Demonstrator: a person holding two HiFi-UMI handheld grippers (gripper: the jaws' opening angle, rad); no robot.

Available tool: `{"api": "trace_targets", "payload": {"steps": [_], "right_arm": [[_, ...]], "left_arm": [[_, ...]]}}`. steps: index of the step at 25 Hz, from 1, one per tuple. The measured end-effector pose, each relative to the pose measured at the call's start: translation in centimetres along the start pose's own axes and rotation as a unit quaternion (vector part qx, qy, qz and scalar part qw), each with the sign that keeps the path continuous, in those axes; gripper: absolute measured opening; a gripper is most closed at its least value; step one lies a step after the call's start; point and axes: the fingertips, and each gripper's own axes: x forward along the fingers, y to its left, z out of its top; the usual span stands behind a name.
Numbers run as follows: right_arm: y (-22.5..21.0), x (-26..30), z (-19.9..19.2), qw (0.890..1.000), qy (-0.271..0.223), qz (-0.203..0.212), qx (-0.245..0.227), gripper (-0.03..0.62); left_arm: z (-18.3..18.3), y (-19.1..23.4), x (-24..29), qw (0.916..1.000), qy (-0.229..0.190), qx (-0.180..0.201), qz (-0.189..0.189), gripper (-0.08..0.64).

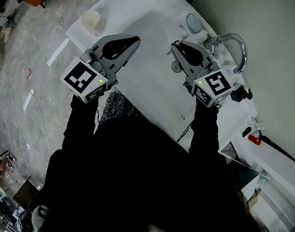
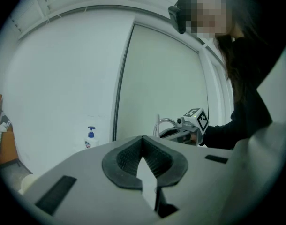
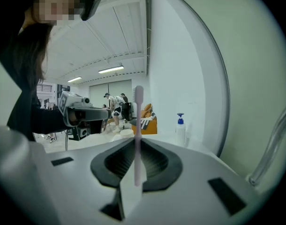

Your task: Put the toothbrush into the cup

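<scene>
Counter (image 1: 152, 28) ahead of me. My left gripper (image 1: 134, 41) is over its left side, my right gripper (image 1: 174, 46) over its right. Cup (image 1: 92, 20) on the far left corner, beyond my left gripper. Faucet (image 1: 233, 45) right of my right gripper, small dish (image 1: 193, 23) near it, farther back. Toothbrush (image 3: 138, 139) upright between my right jaws, pump bottle (image 3: 180, 129) to its right.

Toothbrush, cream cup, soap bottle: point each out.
toothbrush (image 3: 138, 144): right gripper view, mid-handle.
cream cup (image 1: 92, 27): head view, its wall.
soap bottle (image 3: 180, 134): right gripper view, its body.
</scene>
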Motion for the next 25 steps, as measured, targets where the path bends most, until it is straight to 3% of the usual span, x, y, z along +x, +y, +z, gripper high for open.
{"api": "trace_targets", "payload": {"steps": [6,25], "right_arm": [[0.9,3.0,1.5,1.0,-0.006,0.02,-0.011,0.046],[6.5,12.4,5.6,1.0,-0.012,0.017,-0.017,0.047]], "left_arm": [[0.8,3.0,-2.4,0.9991,-0.011,0.011,0.04,0.008],[2.7,11.7,-10.1,0.9975,-0.034,0.022,0.058,0.008]]}}
